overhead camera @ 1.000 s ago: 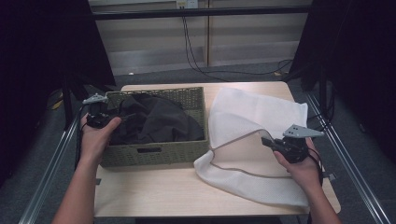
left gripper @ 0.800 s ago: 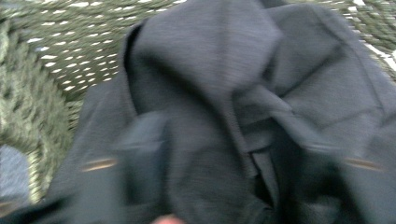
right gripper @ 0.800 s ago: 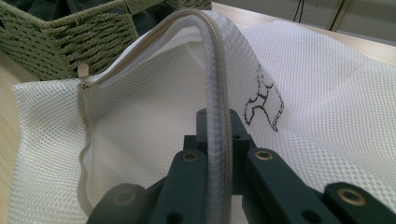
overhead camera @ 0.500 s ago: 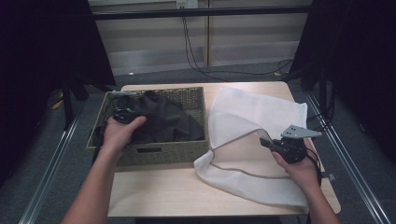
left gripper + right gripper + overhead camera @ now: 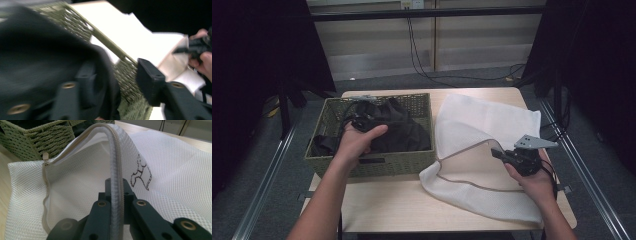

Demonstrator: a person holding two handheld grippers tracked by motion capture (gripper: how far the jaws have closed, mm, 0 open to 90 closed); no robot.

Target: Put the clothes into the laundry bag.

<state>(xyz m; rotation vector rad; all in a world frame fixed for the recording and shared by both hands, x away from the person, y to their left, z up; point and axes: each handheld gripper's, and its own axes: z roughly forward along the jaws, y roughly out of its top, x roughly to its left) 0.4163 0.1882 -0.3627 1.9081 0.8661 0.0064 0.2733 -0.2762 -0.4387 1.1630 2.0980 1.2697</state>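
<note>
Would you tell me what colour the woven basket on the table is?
The basket is olive green, clearest in the high view.

The bag is white open-mesh cloth with a ribbed zip edge. The basket is rough woven olive fibre holding soft, matt black cloth. The table is smooth pale wood.

surface: wooden table | on it: green wicker basket, white mesh bag
</note>
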